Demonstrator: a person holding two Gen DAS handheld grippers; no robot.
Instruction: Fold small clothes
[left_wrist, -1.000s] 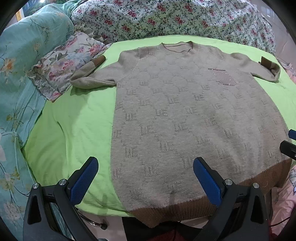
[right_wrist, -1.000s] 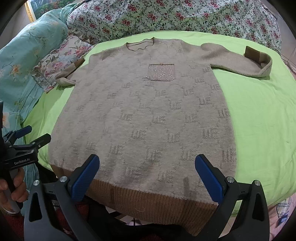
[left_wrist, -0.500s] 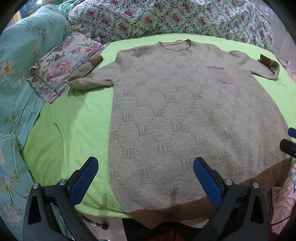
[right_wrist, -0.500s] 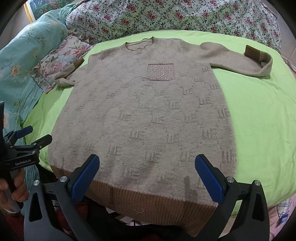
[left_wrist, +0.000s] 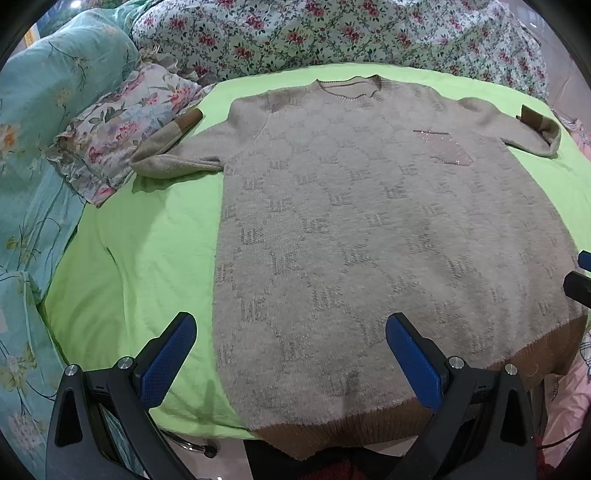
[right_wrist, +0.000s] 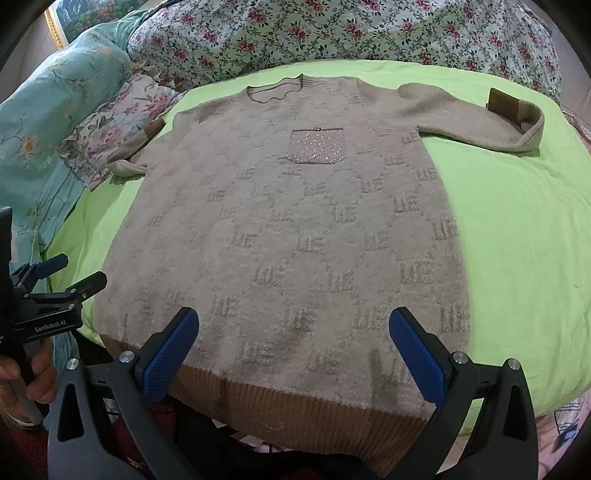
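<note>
A beige knit sweater (left_wrist: 351, 229) with a brown ribbed hem and a sparkly chest pocket (right_wrist: 316, 146) lies flat, front up, on a green sheet; it also shows in the right wrist view (right_wrist: 288, 236). Its left sleeve (left_wrist: 173, 155) is bent onto a floral pillow. Its right sleeve (right_wrist: 476, 118) is bent with the brown cuff turned back. My left gripper (left_wrist: 291, 354) is open and empty above the hem's left part. My right gripper (right_wrist: 293, 350) is open and empty above the hem's right part.
The green sheet (left_wrist: 147, 251) covers the bed. A small floral pillow (left_wrist: 118, 125) and a teal floral quilt (left_wrist: 37, 147) lie at the left. A rose-print duvet (right_wrist: 332, 33) is heaped along the back. The bed's near edge is just below the hem.
Both grippers have drifted slightly; the sweater sits a little differently in each view. The sweater itself has not moved and both grippers stay open.
</note>
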